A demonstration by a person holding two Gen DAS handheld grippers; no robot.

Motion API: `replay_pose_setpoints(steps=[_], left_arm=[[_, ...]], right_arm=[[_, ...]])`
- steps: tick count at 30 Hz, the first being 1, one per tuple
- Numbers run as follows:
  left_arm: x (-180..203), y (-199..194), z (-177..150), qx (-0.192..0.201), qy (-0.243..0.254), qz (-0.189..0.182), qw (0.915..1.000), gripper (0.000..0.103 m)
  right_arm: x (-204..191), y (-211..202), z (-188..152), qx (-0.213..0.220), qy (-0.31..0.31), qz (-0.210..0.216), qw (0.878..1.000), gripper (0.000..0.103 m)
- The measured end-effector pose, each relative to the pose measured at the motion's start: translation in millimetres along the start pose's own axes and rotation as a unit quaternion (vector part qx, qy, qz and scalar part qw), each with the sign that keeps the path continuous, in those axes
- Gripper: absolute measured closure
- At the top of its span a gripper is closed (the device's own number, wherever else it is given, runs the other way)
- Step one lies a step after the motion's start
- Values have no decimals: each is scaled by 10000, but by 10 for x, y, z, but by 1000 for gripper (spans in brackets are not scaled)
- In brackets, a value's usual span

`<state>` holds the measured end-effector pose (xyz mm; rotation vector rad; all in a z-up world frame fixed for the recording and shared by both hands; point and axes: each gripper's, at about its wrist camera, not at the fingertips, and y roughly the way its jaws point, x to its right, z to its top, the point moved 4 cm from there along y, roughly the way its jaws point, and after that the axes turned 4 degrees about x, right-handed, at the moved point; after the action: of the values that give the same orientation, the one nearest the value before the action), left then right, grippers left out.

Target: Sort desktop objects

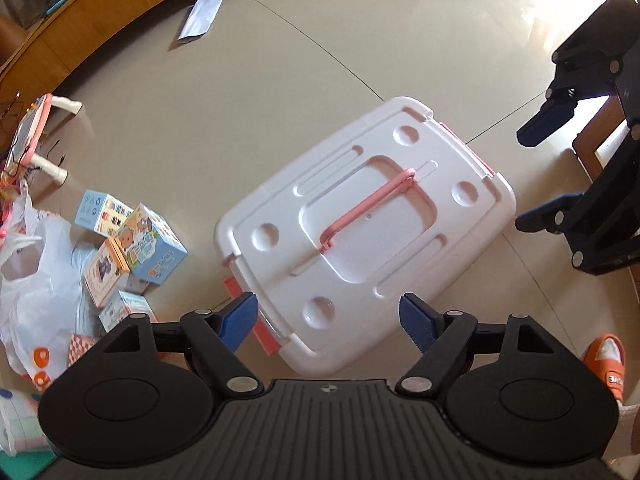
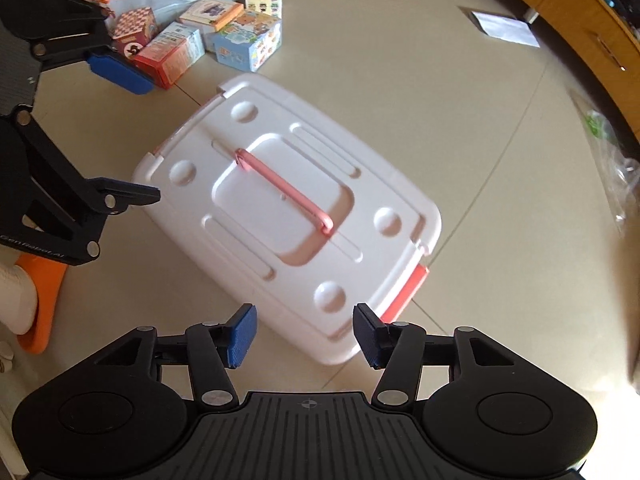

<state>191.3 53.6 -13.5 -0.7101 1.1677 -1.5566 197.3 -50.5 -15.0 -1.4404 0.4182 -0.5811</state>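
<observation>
1. Left gripper [image 1: 328, 322] is pointing steeply down, jaws standing wide apart, nothing between the blue pads [image 1: 239, 322].
2. Right gripper [image 2: 304, 334] is pointing straight down, jaws parted, narrower than the left, pads [image 2: 242, 334] gripping nothing.
3. In the left view the right gripper [image 1: 538, 172] is sitting at the right edge, fingers spread, one blue pad [image 1: 546, 122] showing.
4. In the right view the left gripper [image 2: 132, 136] is sitting at the left edge, fingers spread, one blue pad [image 2: 120, 72] showing.
5. Both are hanging in the air, well apart from each other.
</observation>
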Motion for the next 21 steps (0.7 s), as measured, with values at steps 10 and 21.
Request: replay_pose_setpoints(steps=[10,21], left_arm=[[439,-325,-355,264,-258,783,9962,11],[677,-264,-786,178,-793,863,9929,11]], right_arm=[[-276,-228,-522,216,1423,-697,9871,23],[-609,-21,-1469,578,3451,-1070,9307,20]])
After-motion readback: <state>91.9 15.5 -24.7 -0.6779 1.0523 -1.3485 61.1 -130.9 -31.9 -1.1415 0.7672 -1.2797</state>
